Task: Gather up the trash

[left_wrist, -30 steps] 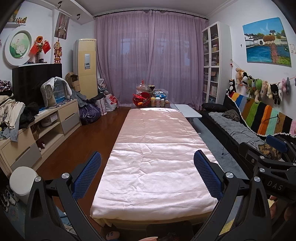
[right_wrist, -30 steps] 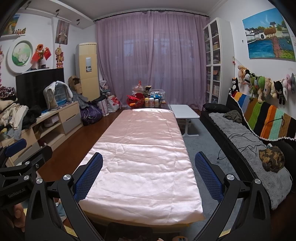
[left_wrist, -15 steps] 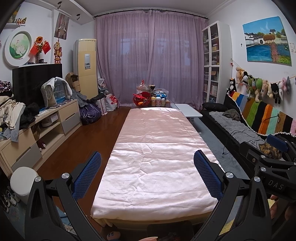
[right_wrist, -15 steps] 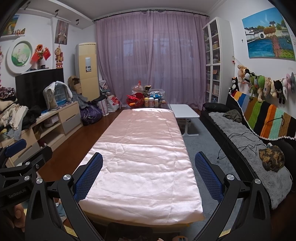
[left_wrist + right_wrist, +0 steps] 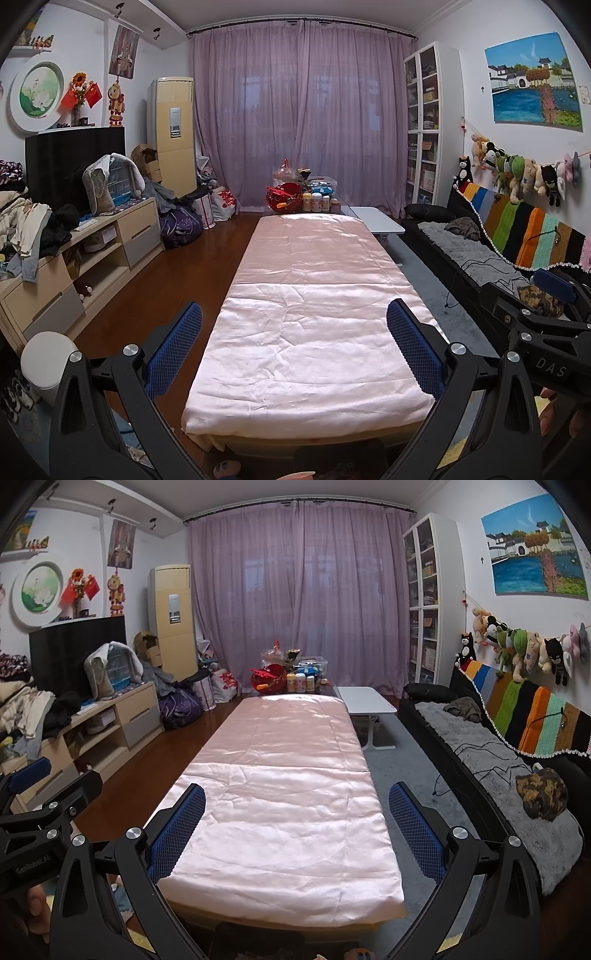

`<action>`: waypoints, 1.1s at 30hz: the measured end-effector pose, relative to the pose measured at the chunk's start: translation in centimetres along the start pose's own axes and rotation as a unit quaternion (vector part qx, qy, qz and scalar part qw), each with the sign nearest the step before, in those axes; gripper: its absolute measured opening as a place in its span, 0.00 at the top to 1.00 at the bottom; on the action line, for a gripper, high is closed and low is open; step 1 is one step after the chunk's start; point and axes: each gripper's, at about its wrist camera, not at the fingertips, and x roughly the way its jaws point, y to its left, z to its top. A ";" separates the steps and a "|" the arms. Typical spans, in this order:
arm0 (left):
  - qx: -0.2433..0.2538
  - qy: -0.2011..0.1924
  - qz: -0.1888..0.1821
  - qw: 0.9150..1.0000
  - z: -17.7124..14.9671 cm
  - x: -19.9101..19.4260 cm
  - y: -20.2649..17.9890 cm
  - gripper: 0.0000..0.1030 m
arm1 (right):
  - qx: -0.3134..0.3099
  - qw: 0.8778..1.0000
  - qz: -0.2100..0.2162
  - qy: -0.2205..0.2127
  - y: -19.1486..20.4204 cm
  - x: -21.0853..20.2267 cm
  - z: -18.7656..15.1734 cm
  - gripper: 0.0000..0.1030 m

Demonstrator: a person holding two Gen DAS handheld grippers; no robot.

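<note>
My left gripper (image 5: 293, 317) is open and empty, held low before the near end of a long table under a pink satin cloth (image 5: 314, 295). My right gripper (image 5: 295, 797) is open and empty too, side by side with the left one and facing the same table (image 5: 280, 775). The cloth shows only wrinkles; I see no loose trash on it. A white round-topped bin (image 5: 48, 358) stands on the floor at the lower left. At the table's far end sit a red basket (image 5: 284, 197), plastic bags and small bottles (image 5: 316, 201).
A TV unit piled with clothes (image 5: 74, 251) lines the left wall. A black sofa with a grey throw (image 5: 498, 760) runs along the right, a small white folding table (image 5: 365, 699) near its far end. Bags (image 5: 181, 225) crowd the far left corner.
</note>
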 end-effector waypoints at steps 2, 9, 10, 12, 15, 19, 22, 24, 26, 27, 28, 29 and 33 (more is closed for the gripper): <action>0.001 0.000 0.000 1.000 -0.1 0.1 0.0 0.08 | 0.000 1.000 0.000 0.000 0.0 0.0 0.0 0.03; 0.000 0.001 0.000 1.000 -0.1 0.1 0.1 0.08 | 0.001 1.000 -0.001 0.000 0.0 0.0 0.0 0.03; 0.000 0.001 0.000 1.000 -0.1 0.1 0.0 0.08 | 0.001 1.000 -0.002 0.001 -0.1 0.0 -0.1 0.03; -0.002 0.003 -0.005 1.000 -0.2 0.2 0.2 0.08 | 0.002 1.000 -0.002 0.001 -0.2 -0.1 -0.2 0.03; -0.001 0.005 -0.013 1.000 -0.5 0.3 0.3 0.08 | 0.004 1.000 -0.004 0.001 -0.5 0.0 -0.4 0.03; 0.006 -0.001 0.002 1.000 -0.6 0.3 0.1 0.08 | 0.005 1.000 -0.005 0.002 -0.6 0.0 -0.5 0.03; 0.007 -0.009 0.008 1.000 -0.6 0.2 0.2 0.08 | 0.004 1.000 -0.005 0.002 -0.6 0.0 -0.6 0.03; 0.009 -0.010 0.012 1.000 -0.6 0.2 0.3 0.08 | 0.005 1.000 -0.005 0.003 -0.6 0.0 -0.6 0.03; 0.010 -0.009 0.012 1.000 -0.6 0.2 0.4 0.08 | 0.004 1.000 -0.005 0.002 -0.6 0.0 -0.6 0.03; 0.010 -0.010 0.013 1.000 -0.6 0.2 0.3 0.08 | 0.005 1.000 -0.005 0.002 -0.6 0.0 -0.5 0.03; 0.010 -0.012 0.013 1.000 -0.6 0.2 0.3 0.08 | 0.004 1.000 -0.005 0.002 -0.6 0.0 -0.6 0.03; 0.010 -0.012 0.014 1.000 -0.6 0.2 0.3 0.08 | 0.004 1.000 -0.005 0.002 -0.7 0.1 -0.5 0.03; -0.001 -0.002 0.008 1.000 -0.5 0.4 0.7 0.08 | 0.005 1.000 -0.006 0.003 -0.7 0.1 -0.6 0.03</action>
